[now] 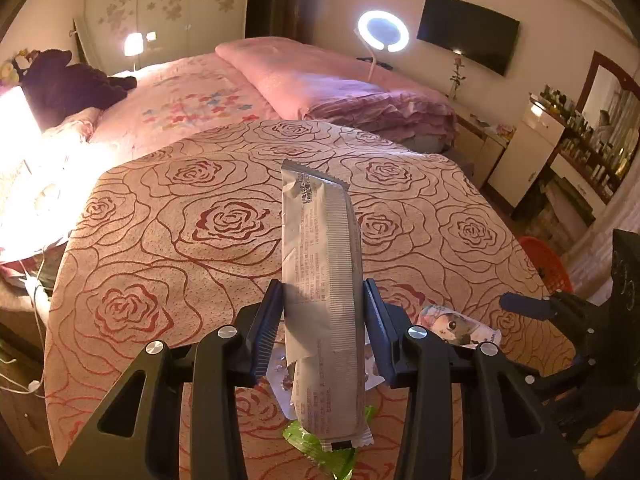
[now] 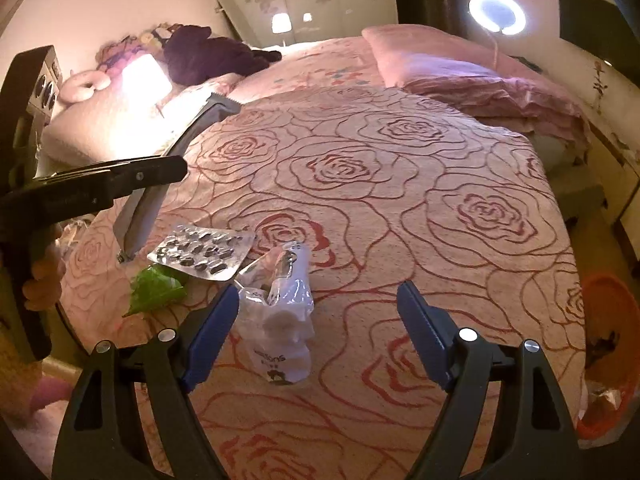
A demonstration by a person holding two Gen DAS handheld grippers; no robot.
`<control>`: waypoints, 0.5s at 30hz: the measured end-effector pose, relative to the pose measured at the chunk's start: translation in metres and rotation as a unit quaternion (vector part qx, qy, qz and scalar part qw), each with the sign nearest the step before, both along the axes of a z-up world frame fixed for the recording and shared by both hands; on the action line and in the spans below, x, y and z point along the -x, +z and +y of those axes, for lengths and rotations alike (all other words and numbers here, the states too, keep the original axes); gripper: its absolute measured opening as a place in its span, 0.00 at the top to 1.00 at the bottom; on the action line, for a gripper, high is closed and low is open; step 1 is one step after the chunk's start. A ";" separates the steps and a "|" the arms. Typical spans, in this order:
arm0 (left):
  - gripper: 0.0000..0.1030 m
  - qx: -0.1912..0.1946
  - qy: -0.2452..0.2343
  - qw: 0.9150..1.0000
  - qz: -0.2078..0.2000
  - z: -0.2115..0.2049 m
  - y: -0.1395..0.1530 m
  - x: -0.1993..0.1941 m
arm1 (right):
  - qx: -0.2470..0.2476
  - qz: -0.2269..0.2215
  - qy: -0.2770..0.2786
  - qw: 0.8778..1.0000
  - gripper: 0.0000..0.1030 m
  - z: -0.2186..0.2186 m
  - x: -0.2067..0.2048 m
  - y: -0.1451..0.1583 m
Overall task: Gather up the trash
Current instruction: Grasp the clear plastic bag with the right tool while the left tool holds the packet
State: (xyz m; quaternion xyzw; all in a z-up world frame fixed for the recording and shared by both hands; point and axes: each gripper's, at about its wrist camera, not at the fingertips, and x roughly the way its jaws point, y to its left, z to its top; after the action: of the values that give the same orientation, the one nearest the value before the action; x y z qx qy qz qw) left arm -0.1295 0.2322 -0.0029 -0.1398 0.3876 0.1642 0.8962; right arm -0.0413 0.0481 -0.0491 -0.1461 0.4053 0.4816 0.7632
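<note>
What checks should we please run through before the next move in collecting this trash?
1. Left tongs clamp the long grey wrapper: ok.
2. Wrapper lifted off the rose cloth: ok.
3. Right tongs open, holding nothing: ok.
4. White packet fully between the right tongs: not ok, it lies by one finger.
5. Orange basket within reach: cannot tell.
6. Blister pack and green wrapper collected: not ok.
</note>
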 end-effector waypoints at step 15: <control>0.62 0.009 0.004 1.000 -0.003 0.006 -0.005 0.004 | 0.024 0.007 0.019 1.000 0.25 0.014 0.008 -0.013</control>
State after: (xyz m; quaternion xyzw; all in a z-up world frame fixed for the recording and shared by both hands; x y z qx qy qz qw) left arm -0.1332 0.2385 -0.0076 -0.1504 0.3855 0.1639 0.8955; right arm -0.0491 0.0621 -0.0622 -0.1689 0.4192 0.4871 0.7473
